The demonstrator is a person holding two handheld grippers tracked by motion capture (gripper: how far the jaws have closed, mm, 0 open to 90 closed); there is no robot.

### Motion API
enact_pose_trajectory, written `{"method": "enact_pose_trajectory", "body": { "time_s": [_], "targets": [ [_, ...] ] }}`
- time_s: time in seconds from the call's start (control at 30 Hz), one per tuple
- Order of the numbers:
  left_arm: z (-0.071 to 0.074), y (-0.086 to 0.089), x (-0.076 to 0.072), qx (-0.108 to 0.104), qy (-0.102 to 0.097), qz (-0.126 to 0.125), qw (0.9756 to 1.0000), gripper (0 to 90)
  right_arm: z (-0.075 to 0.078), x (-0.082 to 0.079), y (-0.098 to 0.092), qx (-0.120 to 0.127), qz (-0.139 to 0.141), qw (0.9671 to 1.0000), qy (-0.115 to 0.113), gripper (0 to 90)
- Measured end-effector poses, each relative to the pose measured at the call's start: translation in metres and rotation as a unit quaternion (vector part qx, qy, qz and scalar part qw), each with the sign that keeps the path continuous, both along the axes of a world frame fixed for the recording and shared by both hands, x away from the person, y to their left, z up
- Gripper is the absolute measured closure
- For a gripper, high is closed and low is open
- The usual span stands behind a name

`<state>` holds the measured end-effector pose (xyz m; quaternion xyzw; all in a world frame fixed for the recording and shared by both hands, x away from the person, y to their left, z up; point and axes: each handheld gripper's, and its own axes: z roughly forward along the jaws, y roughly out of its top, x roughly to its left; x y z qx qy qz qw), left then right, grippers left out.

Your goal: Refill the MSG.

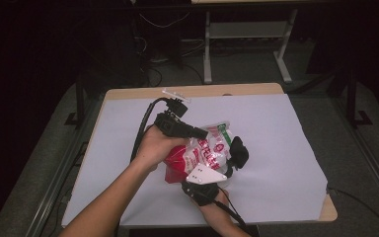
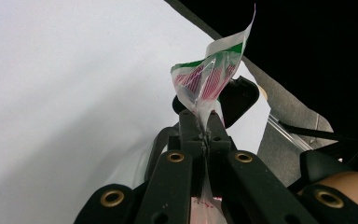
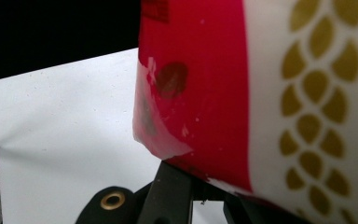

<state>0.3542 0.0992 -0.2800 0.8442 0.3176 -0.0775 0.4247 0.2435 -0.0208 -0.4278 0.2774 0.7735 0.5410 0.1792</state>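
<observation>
On the table (image 1: 128, 94), a wooden top covered almost fully by a white sheet (image 1: 276, 148), the person works near the centre of the high view. The left hand (image 1: 155, 145) comes in from about 7 o'clock and the right hand (image 1: 217, 207) from about 6 o'clock. Between them is a plastic bag (image 1: 202, 150), white and red with red print and a green stripe near its top edge; it sits a little to 7 o'clock of the sheet's centre, and I cannot tell if its bottom touches the sheet.

The left gripper (image 2: 205, 135) is at 10 o'clock of the bag. In the left gripper view its jaws are closed together on the thin upper part of the bag (image 2: 209, 77), and the free edge of the plastic stands up above the jaws toward 1 o'clock.

The right gripper (image 1: 234, 158) is at 4 o'clock of the bag, with its grey plate (image 1: 205, 174) on top. In the right gripper view the bag's red and white side with gold leaf shapes (image 3: 261, 93) is directly over the jaws and hides their tips, so I cannot tell how wide they are or whether they grip it.
</observation>
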Motion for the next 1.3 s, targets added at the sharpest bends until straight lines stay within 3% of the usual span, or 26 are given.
{"method": "enact_pose_trajectory", "body": {
  "time_s": [1.3],
  "targets": [
    [0.002,-0.005,0.0022,0.013,0.0,0.008,0.9999,89.9,0.0013,0.0026,-0.0026,0.008,0.004,0.9999,0.007,90.0]
  ]
}}
